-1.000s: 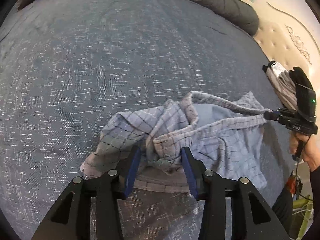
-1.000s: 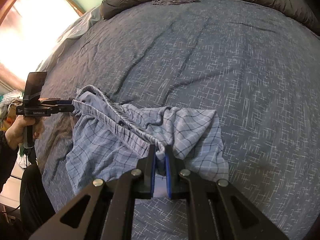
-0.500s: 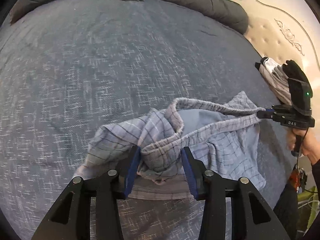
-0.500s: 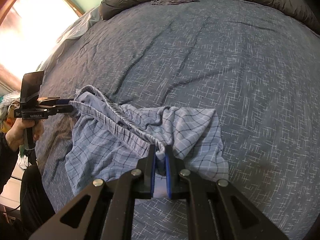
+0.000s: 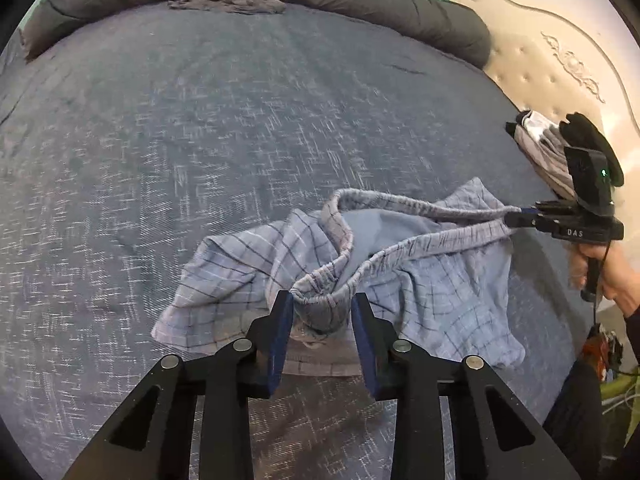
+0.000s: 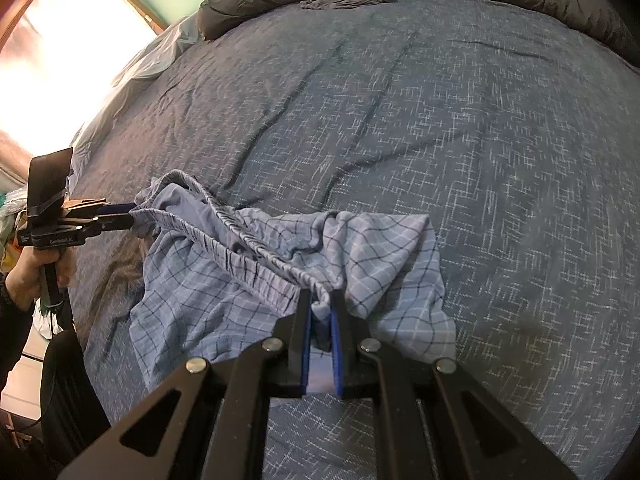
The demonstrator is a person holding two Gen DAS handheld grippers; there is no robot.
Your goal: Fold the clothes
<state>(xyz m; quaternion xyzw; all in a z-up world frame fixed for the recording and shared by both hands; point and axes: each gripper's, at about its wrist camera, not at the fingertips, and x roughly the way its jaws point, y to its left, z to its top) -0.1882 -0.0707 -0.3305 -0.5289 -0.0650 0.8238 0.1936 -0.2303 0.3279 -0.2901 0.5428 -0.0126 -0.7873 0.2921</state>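
Observation:
Blue checked shorts [image 5: 440,292] lie crumpled on the dark blue bedspread [image 5: 200,140], the elastic waistband [image 5: 400,200] stretched between my two grippers. My left gripper [image 5: 321,304] is open, its pads partly apart around a bunched fold of the waistband that fills the gap. From the right wrist view it sits at the left end of the shorts [image 6: 224,292], as the left gripper [image 6: 128,216]. My right gripper [image 6: 321,300] is shut on the other waistband end, seen in the left wrist view as the right gripper [image 5: 514,218].
A rolled dark grey duvet [image 5: 360,4] borders the bed's far side, with a grey garment [image 5: 228,2] in front of it. Folded clothes [image 5: 536,140] sit by the cream headboard [image 5: 560,60]. A hand [image 6: 36,276] holds the left gripper near a bright window [image 6: 60,60].
The left gripper's fingers have drawn closer together around the waistband fold, and its view has tilted up to show more of the far bed. The right gripper stays shut on the waistband.

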